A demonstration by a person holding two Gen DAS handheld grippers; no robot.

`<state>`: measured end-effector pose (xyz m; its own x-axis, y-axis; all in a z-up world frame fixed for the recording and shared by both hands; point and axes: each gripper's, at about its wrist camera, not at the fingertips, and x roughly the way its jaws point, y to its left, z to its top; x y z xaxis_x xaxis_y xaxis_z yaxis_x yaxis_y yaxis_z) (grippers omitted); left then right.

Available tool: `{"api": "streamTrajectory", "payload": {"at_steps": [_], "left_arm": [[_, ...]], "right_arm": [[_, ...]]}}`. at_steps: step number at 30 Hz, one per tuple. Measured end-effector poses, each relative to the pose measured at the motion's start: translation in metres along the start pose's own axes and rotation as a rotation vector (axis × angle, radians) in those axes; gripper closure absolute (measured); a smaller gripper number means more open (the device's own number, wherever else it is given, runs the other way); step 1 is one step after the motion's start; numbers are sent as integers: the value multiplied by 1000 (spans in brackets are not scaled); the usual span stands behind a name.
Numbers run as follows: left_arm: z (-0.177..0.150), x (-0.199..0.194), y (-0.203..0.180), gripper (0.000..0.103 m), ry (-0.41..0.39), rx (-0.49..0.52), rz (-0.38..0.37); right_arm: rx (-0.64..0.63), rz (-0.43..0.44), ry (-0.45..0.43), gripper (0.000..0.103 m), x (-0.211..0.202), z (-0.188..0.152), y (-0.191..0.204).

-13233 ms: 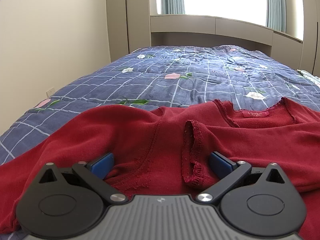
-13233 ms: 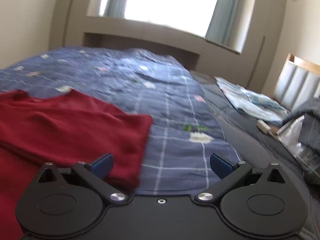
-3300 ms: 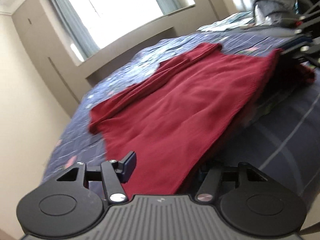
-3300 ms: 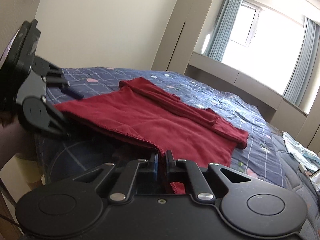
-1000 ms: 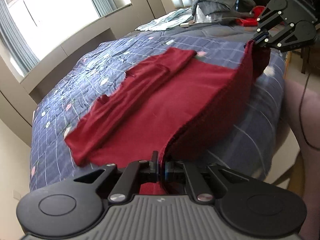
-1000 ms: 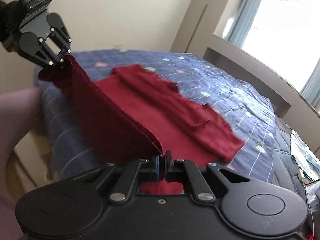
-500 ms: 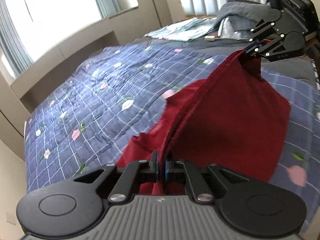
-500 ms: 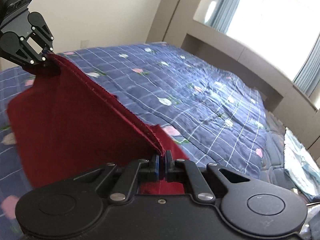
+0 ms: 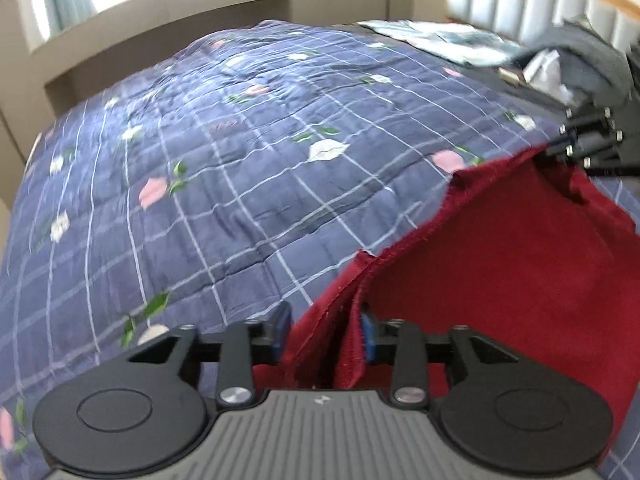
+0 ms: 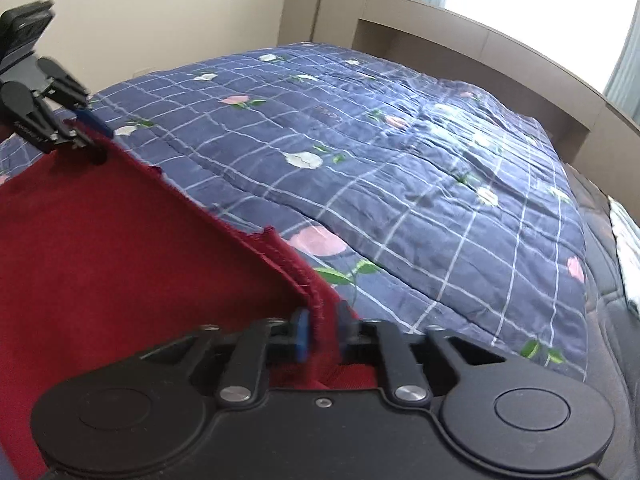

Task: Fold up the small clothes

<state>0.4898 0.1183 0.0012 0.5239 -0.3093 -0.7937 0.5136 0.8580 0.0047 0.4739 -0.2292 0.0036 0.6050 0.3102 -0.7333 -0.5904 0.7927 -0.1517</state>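
A dark red knit sweater (image 9: pixel 500 260) lies folded over on the blue floral quilt (image 9: pixel 240 160), its hem edge running between my two grippers. The jaws of my left gripper (image 9: pixel 324 332) are opening; the hem corner hangs loose between the blue pads, which stand apart from it. My right gripper (image 10: pixel 322 328) is opening as well, with the other hem corner (image 10: pixel 316 300) slack between its pads. Each wrist view shows the other tool at the far end of the hem: the right gripper (image 9: pixel 588 148) and the left gripper (image 10: pixel 80 128).
The quilt (image 10: pixel 400 160) stretches bare beyond the sweater toward a beige window ledge (image 10: pixel 480 52). A padded headboard (image 9: pixel 540 4), a light blue cloth (image 9: pixel 440 36) and a grey clothes pile (image 9: pixel 580 60) sit at the bed's head end.
Both grippers carried the hem forward over the sweater and down onto the quilt. Both pairs of jaws, shut on the hem before, now stand apart and the hem has gone slack.
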Motion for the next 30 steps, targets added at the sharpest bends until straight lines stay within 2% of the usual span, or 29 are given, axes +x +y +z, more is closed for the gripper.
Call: {"api": "streamTrajectory", "payload": {"at_steps": [1, 2, 3, 4, 5, 7, 9, 14, 17, 20, 23, 26, 28, 30], "left_arm": [[-3, 1, 4, 47, -11, -24, -1], [-5, 1, 7, 34, -20, -44, 7], [-8, 1, 10, 27, -30, -63, 27], [-10, -1, 13, 15, -43, -85, 48], [-12, -3, 16, 8, -57, -104, 60], [-15, -8, 20, 0, -82, -141, 93], [-17, -14, 24, 0, -110, -186, 119], [-12, -25, 38, 0, -137, -334, 114], [-9, -32, 43, 0, -175, -414, 121], [-9, -36, 37, 0, -201, -437, 126], [-11, -36, 22, 0, -211, -413, 158], [-19, -33, 2, 0, -205, -355, 168], [-25, -26, -9, 1, -185, -293, 167], [-30, -18, -16, 7, -170, -245, 187]], "right_arm": [[11, -5, -3, 69, 3, -2, -2], [26, -12, -6, 59, 5, -3, -4], [39, -23, -11, 43, 7, -5, -7], [59, -43, -17, 36, 8, -7, -10], [79, -60, -22, 22, 10, -9, -14], [131, -72, -34, 10, 10, -12, -24], [224, -48, -51, 2, 9, -15, -35], [368, 3, -22, 1, 11, -16, -48], [455, 124, 5, 1, 15, -13, -54], [541, 123, -19, 1, 11, -8, -58], [477, 78, -67, 1, 1, -2, -48], [350, 33, -53, 3, -4, -7, -29], [272, 23, -53, 13, -6, -14, -17], [231, 13, -59, 27, -5, -20, -9]]}}
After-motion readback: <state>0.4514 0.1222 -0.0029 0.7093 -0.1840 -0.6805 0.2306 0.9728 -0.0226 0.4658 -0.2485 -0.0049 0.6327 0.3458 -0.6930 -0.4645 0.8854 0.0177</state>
